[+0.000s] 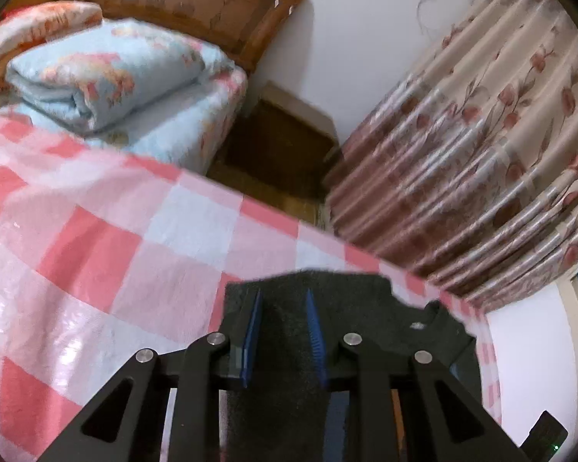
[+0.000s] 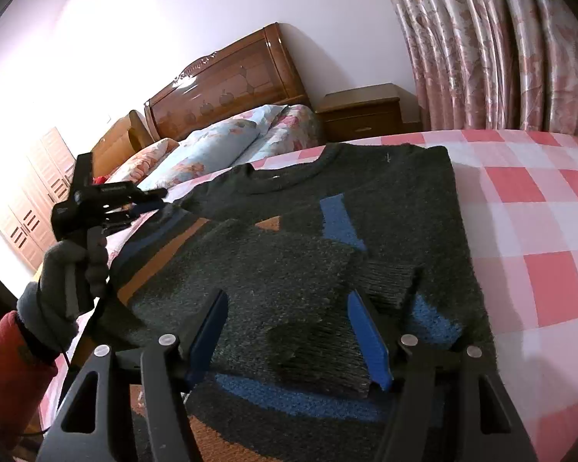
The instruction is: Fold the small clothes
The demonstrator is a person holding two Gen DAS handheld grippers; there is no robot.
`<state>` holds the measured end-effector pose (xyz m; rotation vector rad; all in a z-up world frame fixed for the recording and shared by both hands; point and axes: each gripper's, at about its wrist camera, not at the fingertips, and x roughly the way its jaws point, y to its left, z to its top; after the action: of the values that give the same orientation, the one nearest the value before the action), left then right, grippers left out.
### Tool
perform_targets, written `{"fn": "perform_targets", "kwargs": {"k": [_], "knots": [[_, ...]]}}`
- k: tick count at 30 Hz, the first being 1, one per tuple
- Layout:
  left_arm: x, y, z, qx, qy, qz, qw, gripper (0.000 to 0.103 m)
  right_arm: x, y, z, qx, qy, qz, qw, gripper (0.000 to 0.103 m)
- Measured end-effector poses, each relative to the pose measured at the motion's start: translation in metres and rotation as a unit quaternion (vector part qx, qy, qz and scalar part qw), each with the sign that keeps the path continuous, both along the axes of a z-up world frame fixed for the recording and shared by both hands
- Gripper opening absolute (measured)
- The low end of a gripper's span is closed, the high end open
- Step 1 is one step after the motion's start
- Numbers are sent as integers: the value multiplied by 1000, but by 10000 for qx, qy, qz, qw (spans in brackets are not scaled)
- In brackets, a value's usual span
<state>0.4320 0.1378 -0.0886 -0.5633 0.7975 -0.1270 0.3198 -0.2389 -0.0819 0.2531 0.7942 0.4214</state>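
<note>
A dark knit sweater (image 2: 366,177) with blue and orange patches lies flat on the pink-and-white checked bed sheet (image 2: 520,200), collar toward the headboard. One sleeve is folded across its chest, with the cuff (image 2: 389,277) on the right. My right gripper (image 2: 287,300) hovers open over that sleeve, its blue pads wide on either side. A gloved hand (image 2: 65,269) holds my left gripper (image 2: 160,198) at the sweater's left shoulder edge. In the left wrist view, the left gripper (image 1: 283,296) is shut on a thick fold of the sweater (image 1: 350,296).
A folded blue floral quilt (image 1: 108,73) and pillows lie by the wooden headboard (image 2: 227,81). A wooden nightstand (image 2: 362,115) stands beside the bed, with floral curtains (image 1: 481,154) behind. The bed's far edge drops to the floor. Wardrobe doors (image 2: 38,200) stand at the left.
</note>
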Motion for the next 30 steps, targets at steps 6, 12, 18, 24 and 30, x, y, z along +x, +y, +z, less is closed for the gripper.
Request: {"fn": "perform_targets", "kwargs": {"k": [6,12,18,24,30], "knots": [[3,4,-10,354,658,294,9968,26,1,-3,-1,45,6,4,10000,103],[-96,-45,39,781,-439,45,9960,27,-4,-13,3,96,-179,-292,9994,103],[-140,-118,0,2148,-212,-802,9731,32,0,-5,3,-340,-39,-322,9989,103],[-183,-113,33,1602,-236,-801,9835,32,-33,25,19,-1354,-72,-156,9906,103],[-257,-129,5,2224,-170,-1407,9646,32,-99,53,-1,-1887,419,827,9776,103]]}}
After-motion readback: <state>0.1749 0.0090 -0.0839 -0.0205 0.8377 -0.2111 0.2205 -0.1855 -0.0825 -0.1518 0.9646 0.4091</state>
